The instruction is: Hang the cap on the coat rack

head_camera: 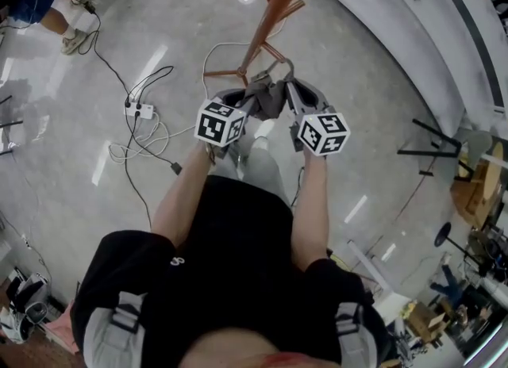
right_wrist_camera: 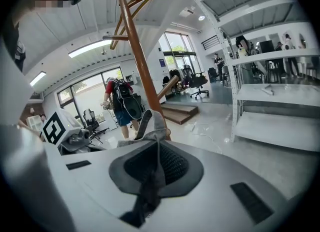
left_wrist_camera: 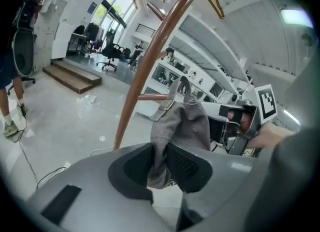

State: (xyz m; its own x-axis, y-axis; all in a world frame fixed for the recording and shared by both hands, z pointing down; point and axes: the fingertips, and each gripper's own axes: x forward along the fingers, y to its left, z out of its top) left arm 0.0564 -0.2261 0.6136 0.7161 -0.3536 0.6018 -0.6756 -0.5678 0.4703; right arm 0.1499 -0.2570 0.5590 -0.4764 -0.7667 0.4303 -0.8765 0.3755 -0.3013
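Both grippers are holding: left gripper (left_wrist_camera: 159, 163) is clamping one edge of the grey cap (left_wrist_camera: 186, 123), and right gripper (right_wrist_camera: 154, 166) is pinching the opposite edge, jaws closed on fabric. Cap is hanging between them, near the coat rack (head_camera: 274, 9) pole.

I have the coat rack's (head_camera: 279, 9) slanted pole and pegs close ahead; white shelving (right_wrist_camera: 275, 96) walls the right; loose cables (head_camera: 131, 150) cross the floor (head_camera: 175, 17) leftward; elsewhere open.
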